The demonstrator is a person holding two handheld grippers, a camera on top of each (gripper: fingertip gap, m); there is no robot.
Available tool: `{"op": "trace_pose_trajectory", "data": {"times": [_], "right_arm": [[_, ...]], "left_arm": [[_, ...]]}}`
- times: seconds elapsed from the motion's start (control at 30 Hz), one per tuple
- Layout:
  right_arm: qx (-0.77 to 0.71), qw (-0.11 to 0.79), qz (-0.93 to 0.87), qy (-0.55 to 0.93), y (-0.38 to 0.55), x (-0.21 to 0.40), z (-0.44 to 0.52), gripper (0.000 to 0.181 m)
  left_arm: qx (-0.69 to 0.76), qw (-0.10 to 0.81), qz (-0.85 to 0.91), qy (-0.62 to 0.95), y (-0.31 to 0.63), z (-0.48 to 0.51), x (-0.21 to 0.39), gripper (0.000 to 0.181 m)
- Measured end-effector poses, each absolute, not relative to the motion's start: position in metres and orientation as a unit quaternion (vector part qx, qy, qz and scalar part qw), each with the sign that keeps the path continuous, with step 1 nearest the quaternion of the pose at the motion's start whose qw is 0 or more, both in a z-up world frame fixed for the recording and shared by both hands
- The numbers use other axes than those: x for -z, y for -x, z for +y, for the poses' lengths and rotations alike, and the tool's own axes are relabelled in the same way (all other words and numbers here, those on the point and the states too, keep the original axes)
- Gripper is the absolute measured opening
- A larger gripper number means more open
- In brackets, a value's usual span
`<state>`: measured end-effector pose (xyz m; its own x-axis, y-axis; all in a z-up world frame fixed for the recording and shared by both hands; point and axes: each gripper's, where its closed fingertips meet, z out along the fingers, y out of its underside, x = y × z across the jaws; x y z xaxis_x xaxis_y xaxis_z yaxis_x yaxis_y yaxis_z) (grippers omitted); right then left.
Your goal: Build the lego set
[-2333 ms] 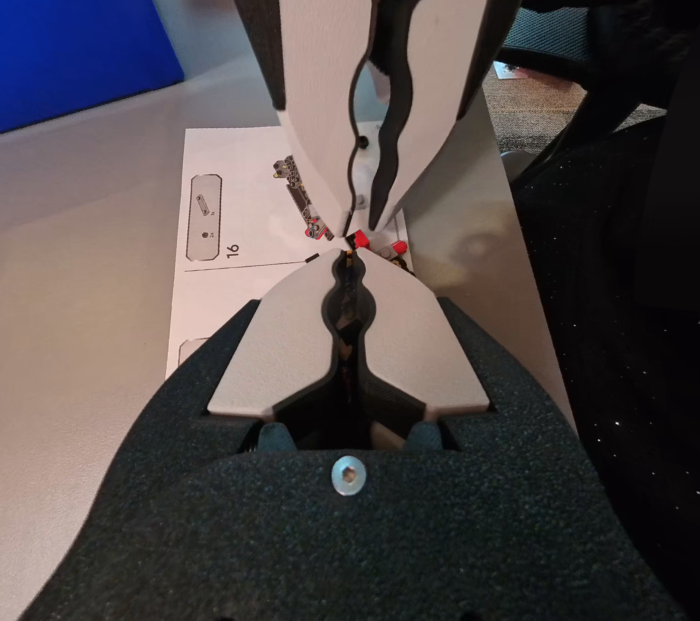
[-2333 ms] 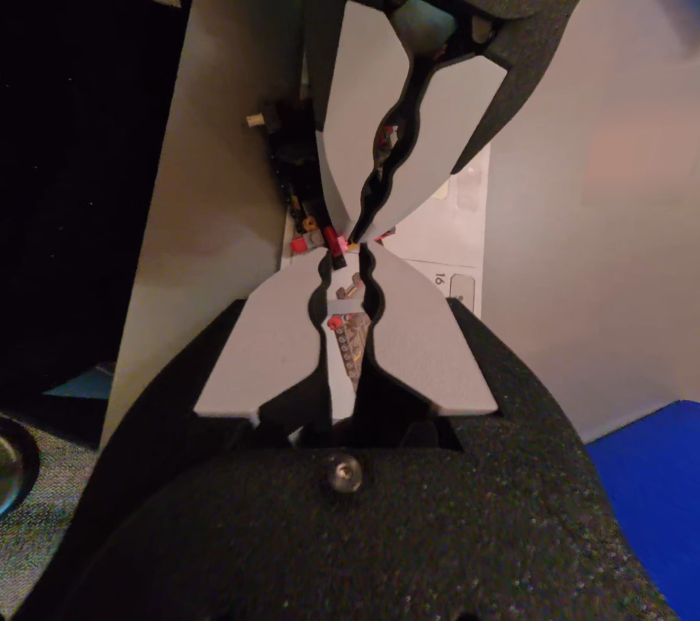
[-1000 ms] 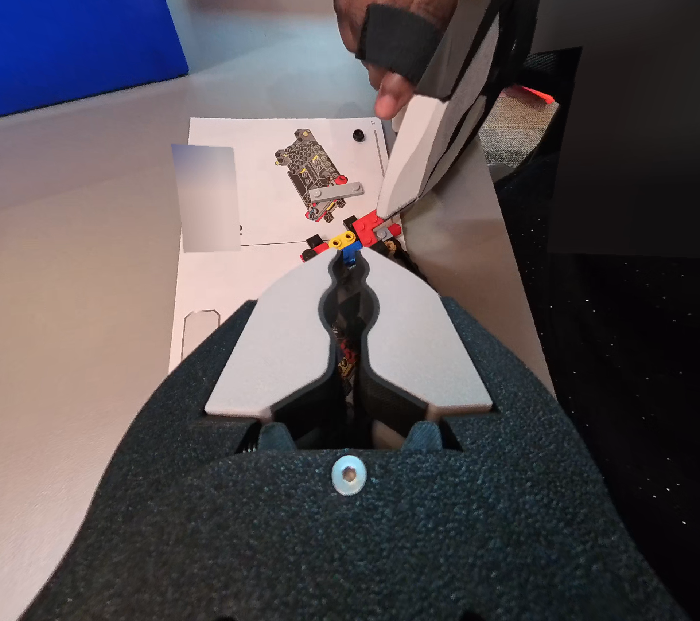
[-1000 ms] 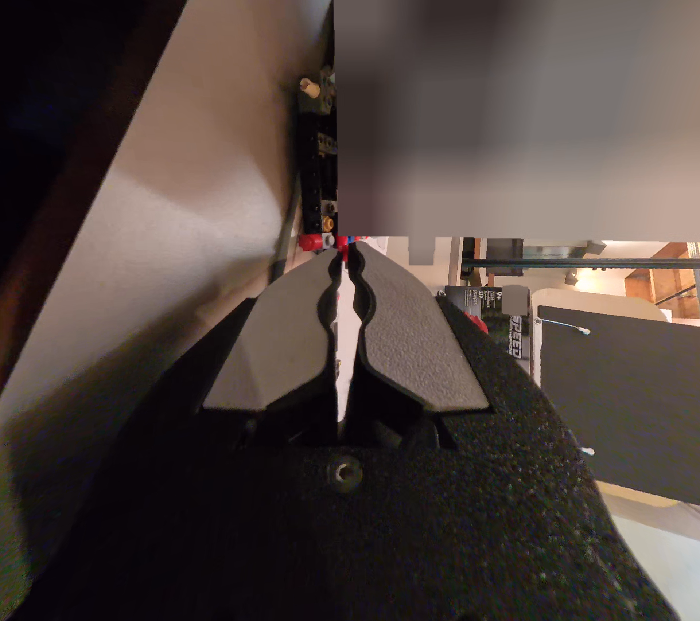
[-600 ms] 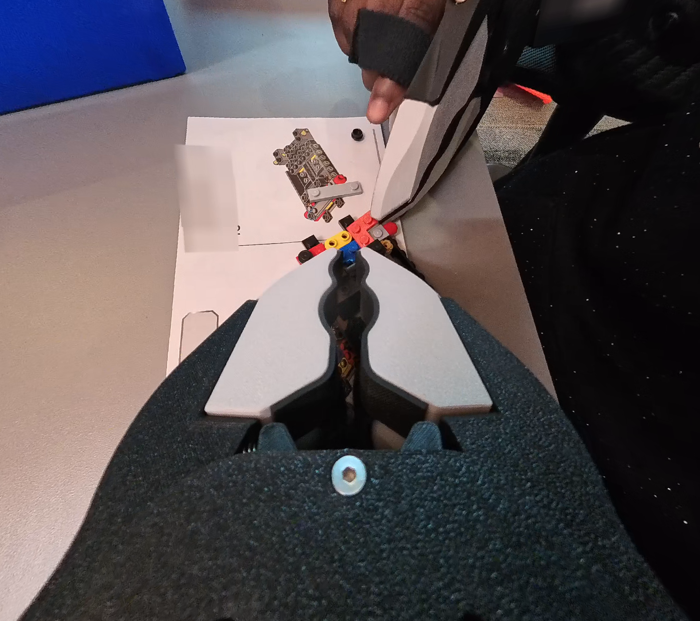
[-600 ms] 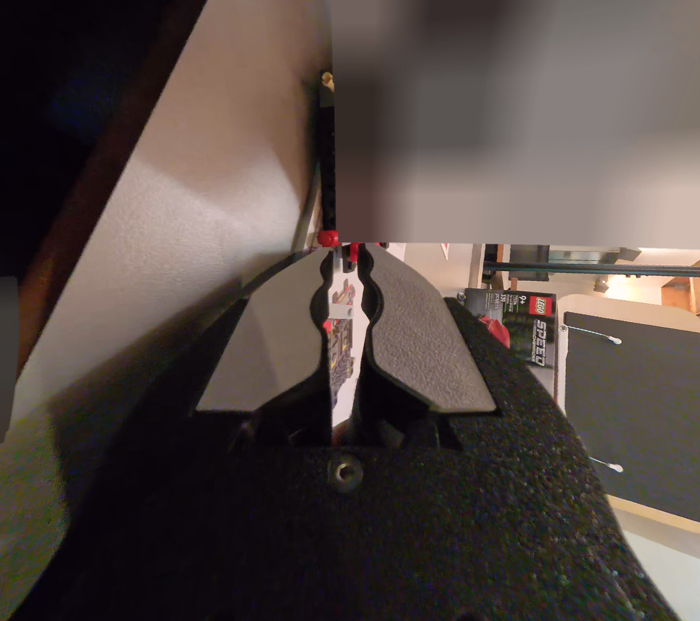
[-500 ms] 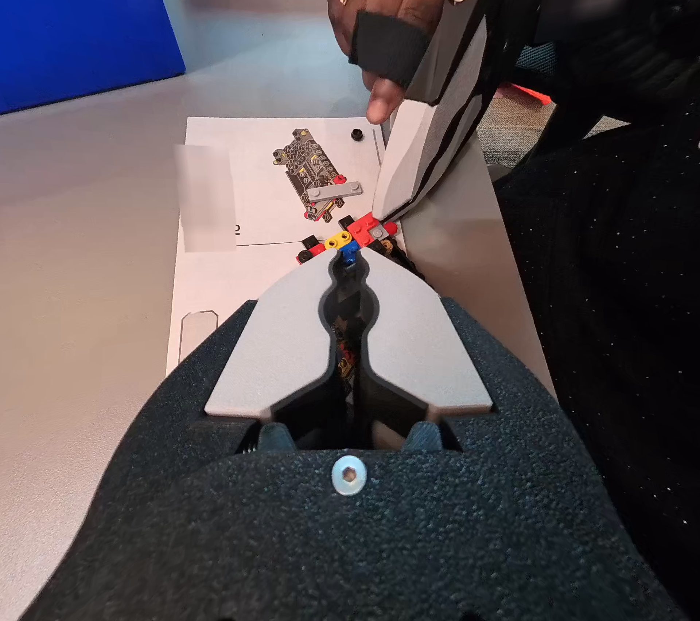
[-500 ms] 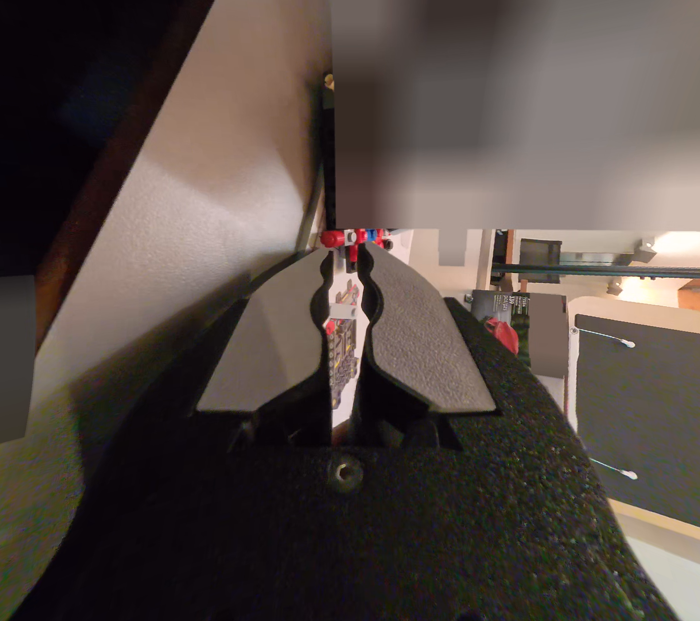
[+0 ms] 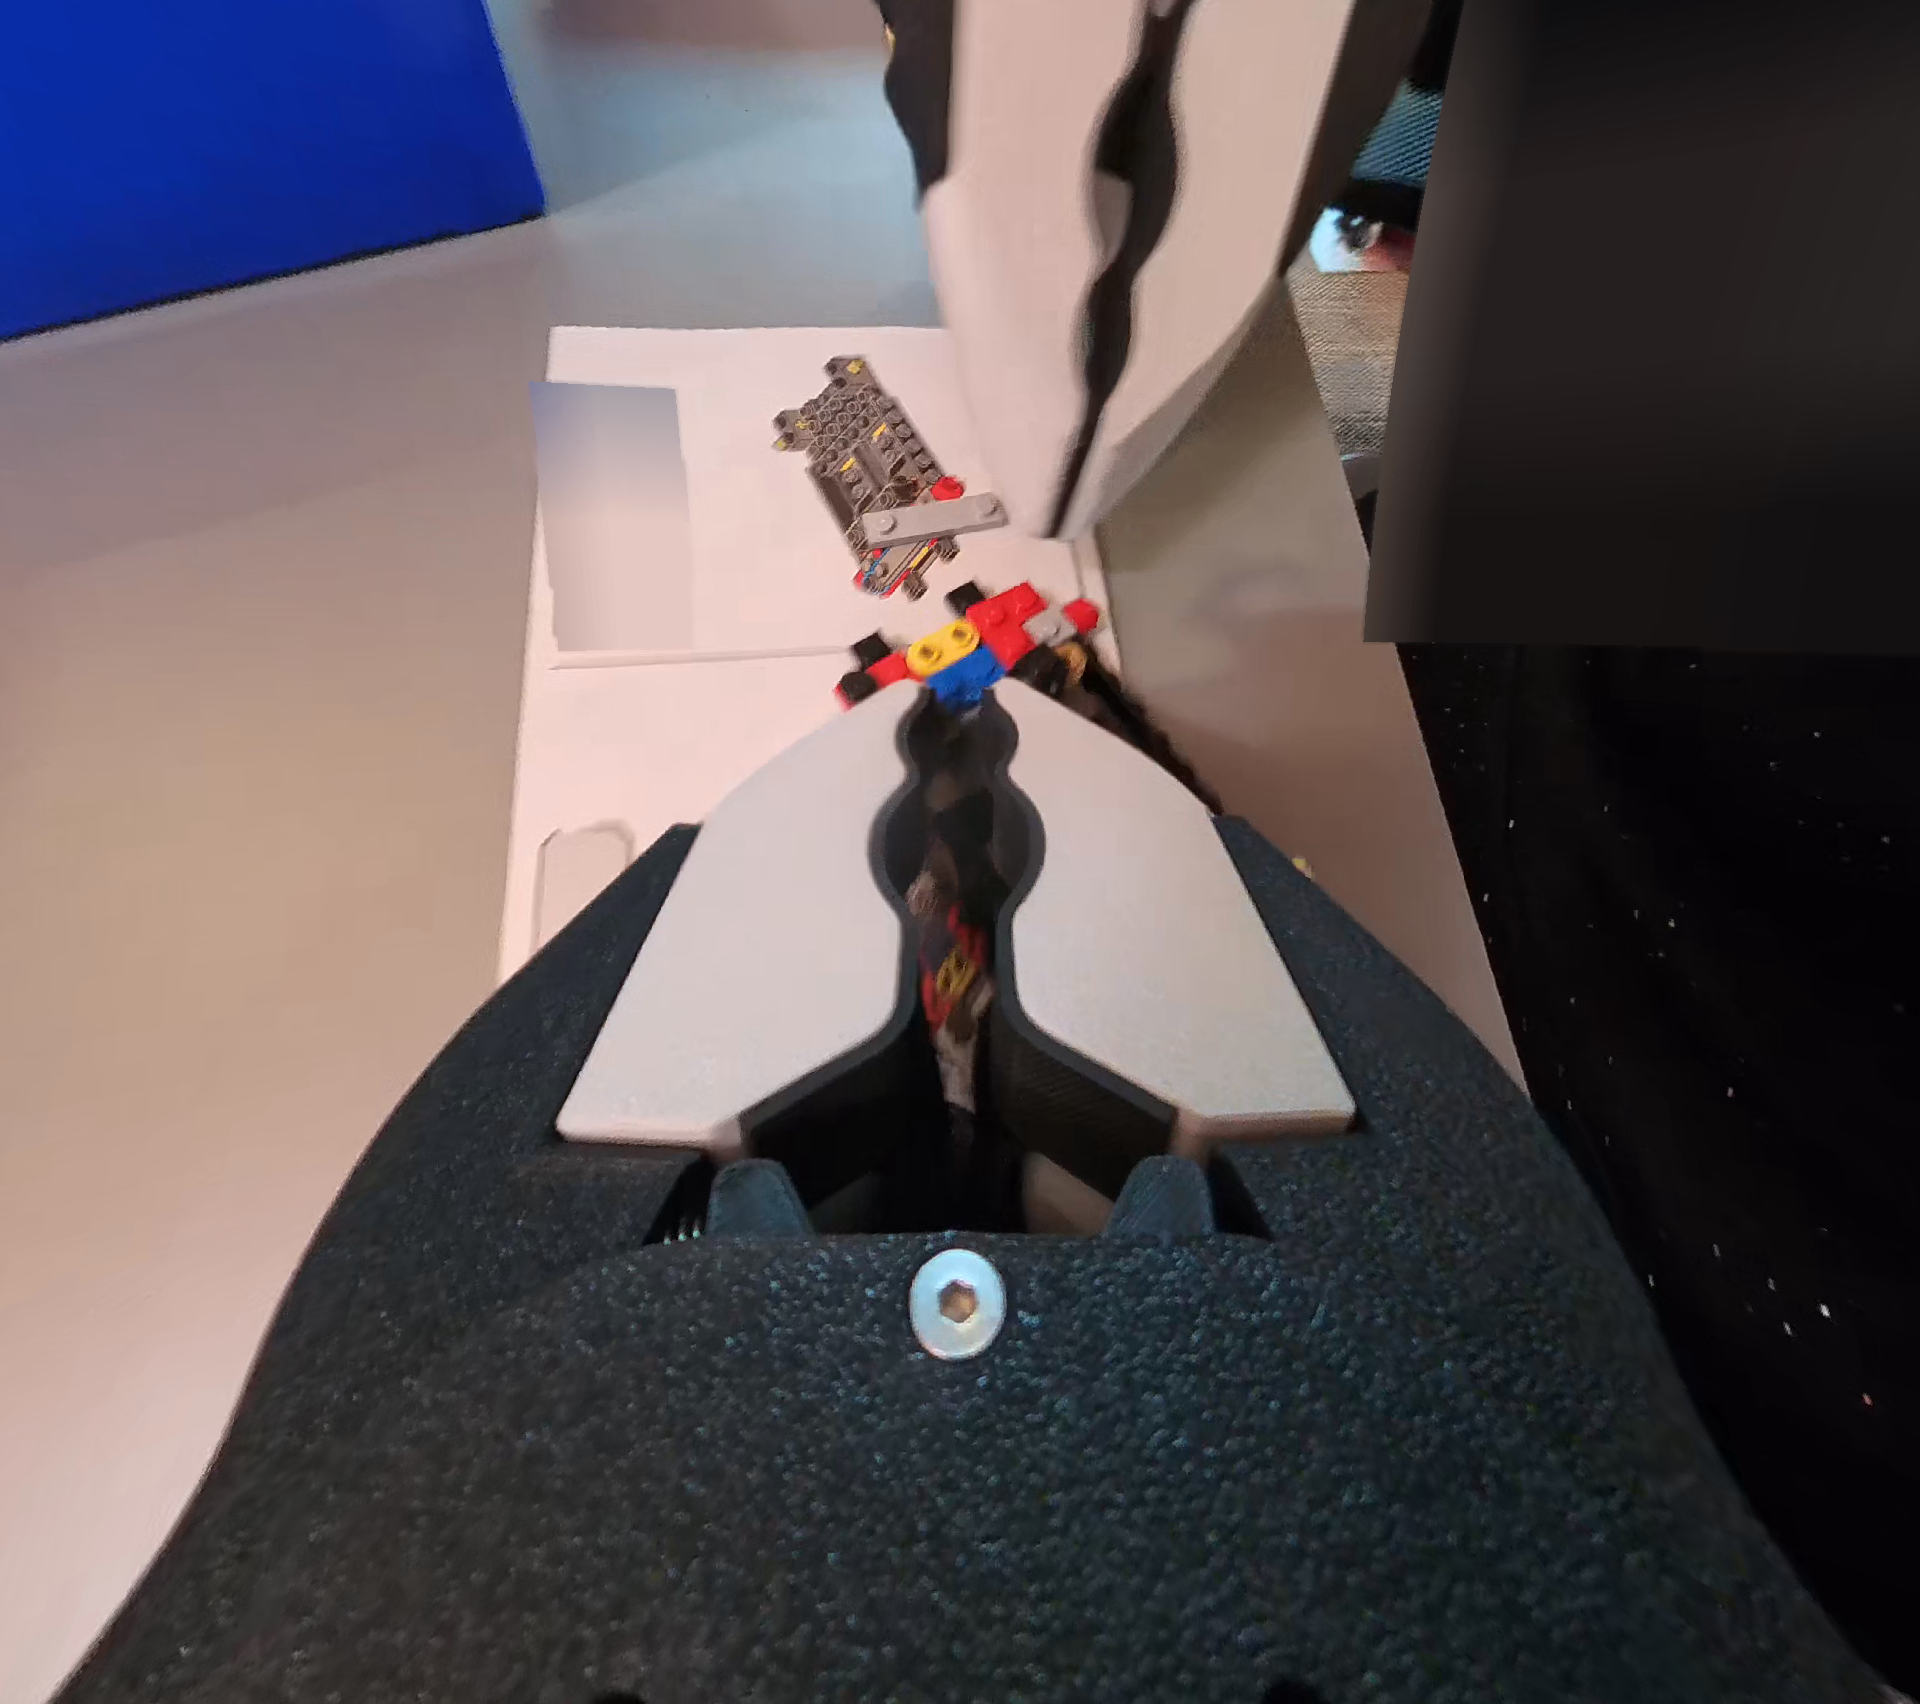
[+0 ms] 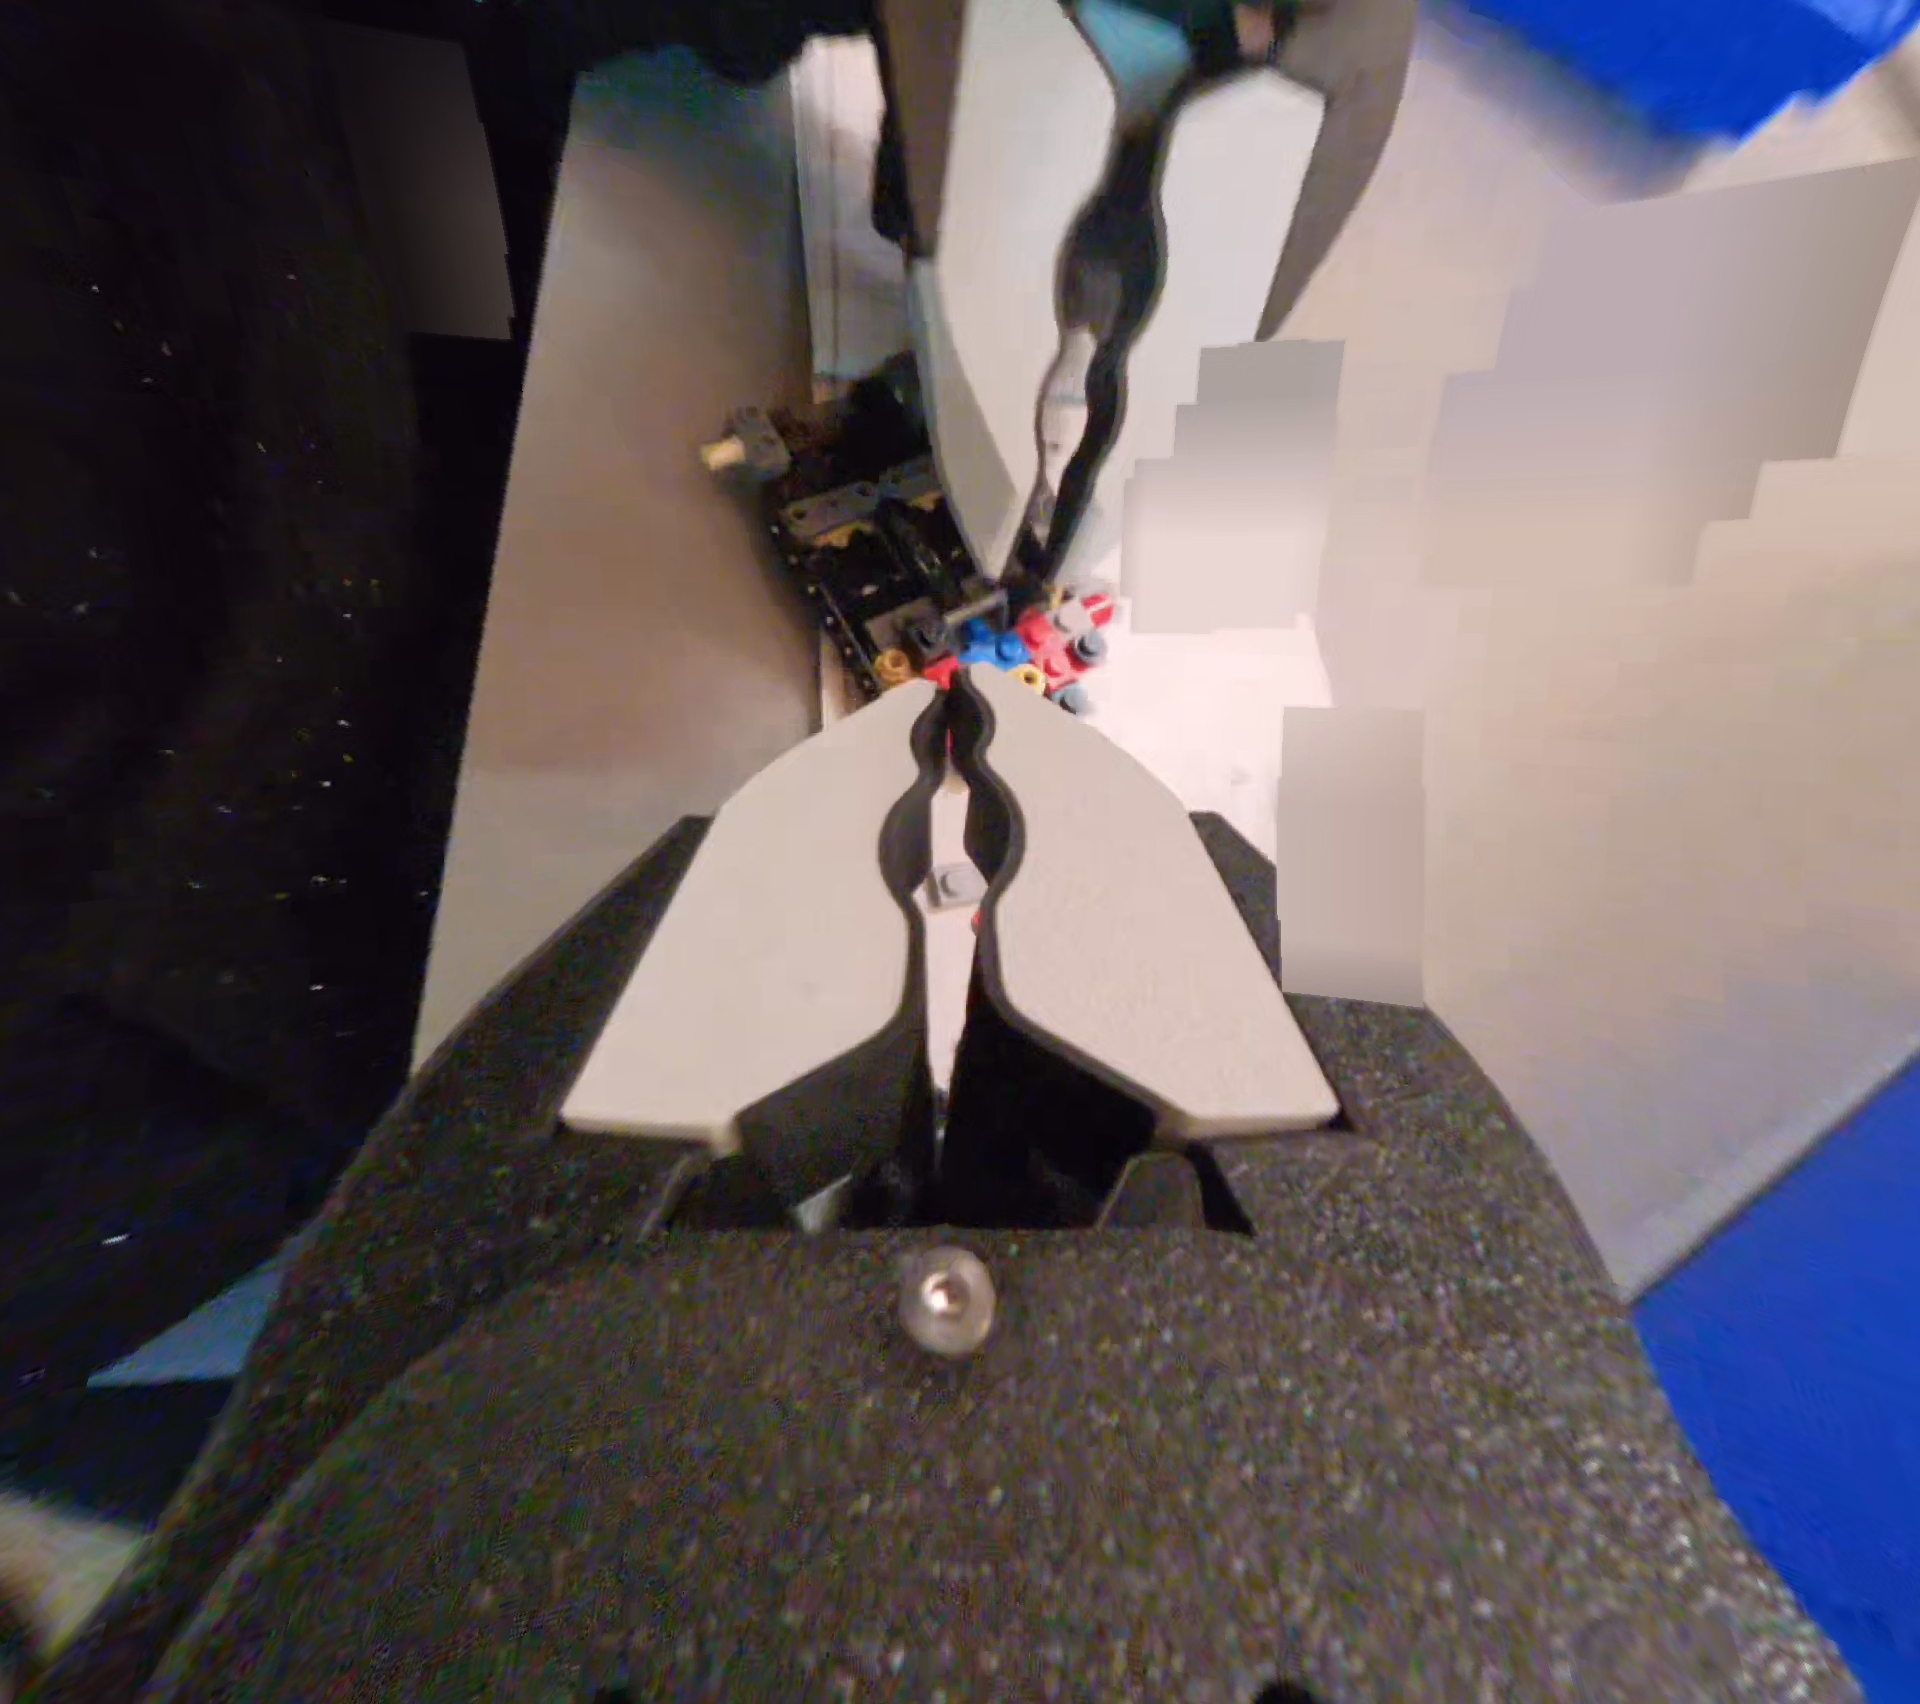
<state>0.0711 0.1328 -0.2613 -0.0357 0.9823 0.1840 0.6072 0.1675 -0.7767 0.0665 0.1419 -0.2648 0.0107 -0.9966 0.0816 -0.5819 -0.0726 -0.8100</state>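
My left gripper [image 9: 956, 700] is shut on the lego build [image 9: 971, 652], a dark chassis with red, yellow and blue bricks at its front end, held over the white instruction sheet [image 9: 665, 719]. My right gripper [image 9: 1062, 524] hangs above and just beyond the build, clear of it, jaws closed with nothing visible between them. In the right wrist view my right gripper [image 10: 956, 690] points at the build's coloured end [image 10: 1023, 641]. The left gripper [image 10: 1023, 584] grips the build from the opposite side, and the black chassis [image 10: 862, 542] runs back beside it.
The sheet shows a printed picture of the model [image 9: 873, 459] with a grey plate [image 9: 935, 518] on it. A blue box [image 9: 208, 44] stands at the far left. The grey table edge [image 9: 1382, 667] runs close on the right, with dark clothing beyond it.
My right gripper has lifted off the build's red bricks and swung round to face the left gripper. The hand on it has left view. The left gripper keeps its hold.
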Motion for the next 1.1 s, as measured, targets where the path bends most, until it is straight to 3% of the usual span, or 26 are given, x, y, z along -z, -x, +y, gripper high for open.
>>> {"op": "trace_pose_trajectory", "data": {"times": [0.23, 0.77, 1.1], "right_arm": [[-0.218, 0.293, -0.693, 0.622, -0.068, 0.276, 0.137, 0.0], [-0.189, 0.222, -0.693, 0.659, -0.073, 0.28, 0.135, 0.001], [-0.146, 0.223, -0.699, 0.663, -0.075, 0.28, 0.135, 0.001]], "left_arm": [[0.315, 0.278, 0.614, 0.668, -0.051, 0.143, 0.275, 0.026], [0.318, 0.269, 0.611, 0.673, -0.05, 0.144, 0.284, 0.016], [0.321, 0.271, 0.614, 0.669, -0.05, 0.144, 0.284, 0.016]]}}
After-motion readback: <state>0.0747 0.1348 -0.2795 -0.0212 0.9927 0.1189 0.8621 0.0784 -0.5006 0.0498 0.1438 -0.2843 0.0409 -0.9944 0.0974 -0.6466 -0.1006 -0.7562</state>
